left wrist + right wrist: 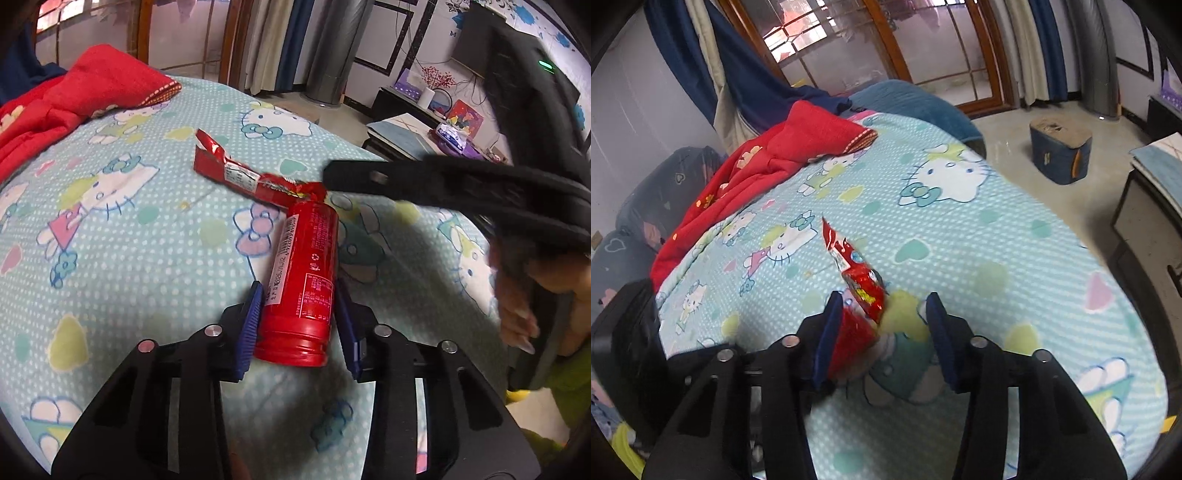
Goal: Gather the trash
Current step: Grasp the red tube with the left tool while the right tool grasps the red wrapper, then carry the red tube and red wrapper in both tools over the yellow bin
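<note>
I have the left tool down on the bed, its blue pads set on either side of the red bottle. The bottle lies on its side on the cartoon-cat sheet, cap end toward my camera, label up. The left pad touches its side; the right pad sits just beside it, and I cannot tell whether it presses. So the jaws stand narrow around the bottle, but a firm grip is not something I can confirm.

A red wrapper lies flat on the sheet beyond the bottle, its near end touching the bottle's far end. In the left wrist view the right tool comes in blurred from the right, its black finger just beside that junction, with the person's hand behind it.

From the right wrist view, the right tool hovers over the same spot with its jaws partly apart. The wrapper runs away from me, its crumpled near end between the pads but touching neither that I can see. The bottle's red end shows against the left pad.

A red quilt is bunched at the far side of the bed, well apart from the trash. A blue stool stands on the floor beyond
</note>
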`<state>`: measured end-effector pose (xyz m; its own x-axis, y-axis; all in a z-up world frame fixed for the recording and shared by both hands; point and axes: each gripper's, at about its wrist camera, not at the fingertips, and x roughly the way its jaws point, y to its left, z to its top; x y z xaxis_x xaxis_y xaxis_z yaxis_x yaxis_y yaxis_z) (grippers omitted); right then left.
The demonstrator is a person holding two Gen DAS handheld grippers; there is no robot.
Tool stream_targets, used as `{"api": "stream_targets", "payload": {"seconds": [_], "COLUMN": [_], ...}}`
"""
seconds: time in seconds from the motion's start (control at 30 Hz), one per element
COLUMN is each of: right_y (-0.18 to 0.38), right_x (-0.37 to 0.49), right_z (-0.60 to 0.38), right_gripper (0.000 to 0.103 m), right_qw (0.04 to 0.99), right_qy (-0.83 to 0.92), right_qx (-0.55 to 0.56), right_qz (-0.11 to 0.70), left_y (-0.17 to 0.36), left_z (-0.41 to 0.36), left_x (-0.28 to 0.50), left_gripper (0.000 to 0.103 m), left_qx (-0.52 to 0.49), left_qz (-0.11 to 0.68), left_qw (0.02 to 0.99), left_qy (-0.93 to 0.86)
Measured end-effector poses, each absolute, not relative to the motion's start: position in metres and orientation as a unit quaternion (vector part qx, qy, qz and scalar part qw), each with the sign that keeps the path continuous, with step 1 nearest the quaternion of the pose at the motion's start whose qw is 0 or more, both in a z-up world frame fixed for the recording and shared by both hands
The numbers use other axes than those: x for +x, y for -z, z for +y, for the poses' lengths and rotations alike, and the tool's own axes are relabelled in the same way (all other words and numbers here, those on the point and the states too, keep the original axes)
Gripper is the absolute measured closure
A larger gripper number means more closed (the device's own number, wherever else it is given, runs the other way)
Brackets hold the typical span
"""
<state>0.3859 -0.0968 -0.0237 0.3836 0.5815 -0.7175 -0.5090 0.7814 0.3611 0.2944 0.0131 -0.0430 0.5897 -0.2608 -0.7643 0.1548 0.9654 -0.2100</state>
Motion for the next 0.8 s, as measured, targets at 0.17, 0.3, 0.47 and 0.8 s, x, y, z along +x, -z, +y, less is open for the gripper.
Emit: {"api": "stream_targets", "payload": {"seconds": [0.17, 0.3, 0.47, 0.8], "right_y": [0.035, 0.040, 0.029, -0.006], "right_x": [0.394, 0.386, 0.365, 0.313], "right_z": [-0.084, -0.082, -0.103, -0.197], "right_gripper": [0.073, 0.101, 0.102, 0.102], "right_qw": [0.823, 0.823, 0.842, 0.880], "right_qy": [-0.333, -0.342, -0.335, -0.290], "right_qx": [0.036, 0.023, 0.024, 0.065], "right_qz": [0.459, 0.453, 0.422, 0.370], "left_y": [0.044, 0.042, 0.038, 0.014], "left_z": [0.016, 0.019, 0.026, 0.006], "left_x": [0.266, 0.249, 0.234, 0.214], "left_gripper": [0.074, 0.075, 0.075, 0.076], "left_qx": [-0.085, -0.103, -0.141, -0.161], "left_qz": [0.438, 0.434, 0.422, 0.390], "left_qw": [0.886, 0.887, 0.888, 0.895], "left_qy": [0.127, 0.122, 0.120, 0.148]}}
